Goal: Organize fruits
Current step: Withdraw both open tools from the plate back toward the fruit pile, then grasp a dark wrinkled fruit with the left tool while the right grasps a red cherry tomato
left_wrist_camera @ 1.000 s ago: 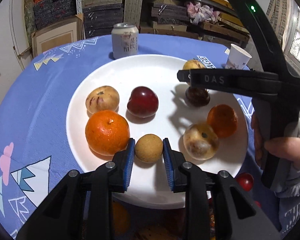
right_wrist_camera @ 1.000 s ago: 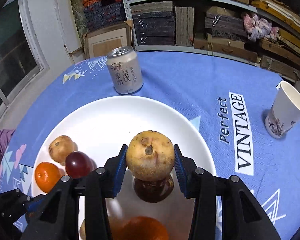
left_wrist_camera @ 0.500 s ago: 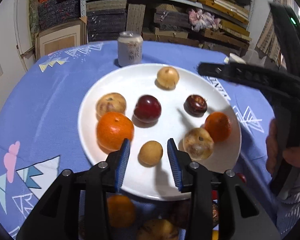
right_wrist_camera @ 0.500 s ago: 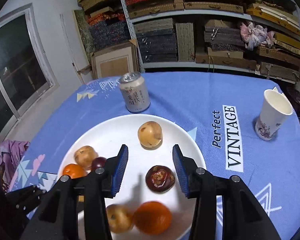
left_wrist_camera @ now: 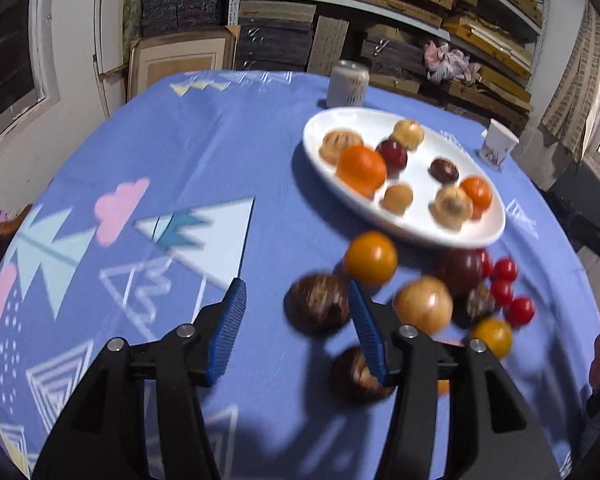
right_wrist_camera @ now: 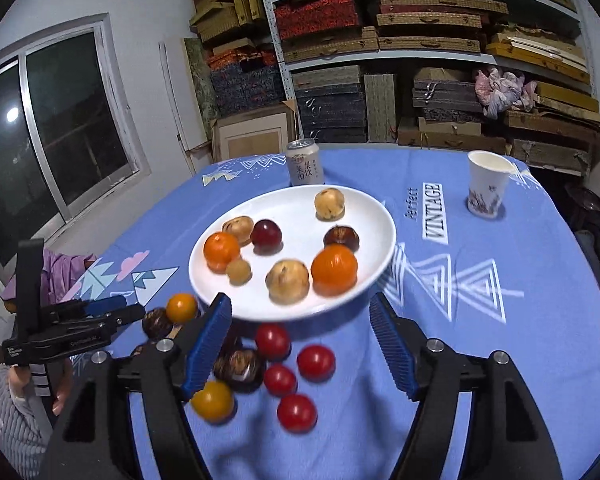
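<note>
Eight fruits lie on the round white plate (right_wrist_camera: 374, 216) on the blue patterned tablecloth (right_wrist_camera: 500, 340). More sit loose before it: red cherry tomatoes (right_wrist_camera: 316, 361), dark brown fruits (left_wrist_camera: 317, 309), small yellow-orange ones (left_wrist_camera: 371, 257). Both the left gripper (left_wrist_camera: 296, 330) and right gripper (right_wrist_camera: 300, 344) have just been opening, jaws apart and empty, above the loose pile.

Both grippers empty, jaws apart.
Left gripper (left_wrist_camera: 296, 320) pitched downward; its jaws have just been opening, nothing gripped. Right gripper (right_wrist_camera: 300, 332) stands wider, jaws likewise just opening, nothing between its pads. Hand (right_wrist_camera: 36, 384) grips the left handle.
</note>
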Tool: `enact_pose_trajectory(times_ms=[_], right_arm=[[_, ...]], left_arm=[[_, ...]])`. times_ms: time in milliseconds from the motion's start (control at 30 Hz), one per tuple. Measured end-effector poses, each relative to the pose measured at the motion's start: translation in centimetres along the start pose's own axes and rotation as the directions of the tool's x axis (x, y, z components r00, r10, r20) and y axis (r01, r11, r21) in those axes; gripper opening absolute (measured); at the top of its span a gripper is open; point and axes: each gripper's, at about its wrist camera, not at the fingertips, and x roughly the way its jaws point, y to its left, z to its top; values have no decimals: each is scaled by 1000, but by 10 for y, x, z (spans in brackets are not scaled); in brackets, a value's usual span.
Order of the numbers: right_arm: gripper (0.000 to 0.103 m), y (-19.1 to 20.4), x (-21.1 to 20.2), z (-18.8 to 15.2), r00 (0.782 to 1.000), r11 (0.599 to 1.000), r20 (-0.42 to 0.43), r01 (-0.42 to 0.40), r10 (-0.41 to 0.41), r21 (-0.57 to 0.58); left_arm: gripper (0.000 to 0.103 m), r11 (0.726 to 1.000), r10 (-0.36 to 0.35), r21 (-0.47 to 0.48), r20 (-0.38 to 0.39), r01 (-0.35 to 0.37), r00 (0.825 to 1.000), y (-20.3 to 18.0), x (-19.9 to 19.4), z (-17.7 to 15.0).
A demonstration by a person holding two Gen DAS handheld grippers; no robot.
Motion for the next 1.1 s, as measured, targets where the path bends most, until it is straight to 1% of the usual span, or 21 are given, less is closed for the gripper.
enact_pose_trajectory(times_ms=[67,133,267,333,467,533,700,833,967,1100], right_arm=[[73,-2,-7,-15,1000,1000,-1,11,-11,7],[73,-4,-11,-25,1000,1000,-5,25,-25,9],[74,-6,-7,-30,999,1000,-30,17,-16,14],[74,-6,-6,-30,999,1000,-38,15,-15,17],[74,-6,-8,-32,999,1000,-36,12,-11,20],[74,-5,-7,-31,999,1000,-39,12,-12,18],[74,-4,-6,-32,999,1000,-44,16,-15,15],[74,-3,-2,-34,998,999,-63,31,-30,9],[74,-3,1,-35,997,999,-73,38,-37,6],[74,-4,1,-35,996,999,-77,36,-35,12]], left_arm=[[52,1000,0,22,-18,0,1000,-2,-4,-14],[52,998,-11,59,-17,12,1000,-8,-9,-21],[53,991,-20,132,-13,21,1000,-24,-11,-28],[53,991,-22,135,-9,23,1000,-25,-11,-29],[54,993,-59,102,-26,61,998,-22,-9,-26],[54,991,-72,111,-28,74,997,-25,-9,-26],[54,985,-35,169,-67,46,997,-38,2,-32],[55,987,-35,156,-82,48,996,-35,4,-33],[45,983,-48,174,-86,63,995,-38,5,-33],[41,982,-62,173,-95,77,994,-38,6,-33]])
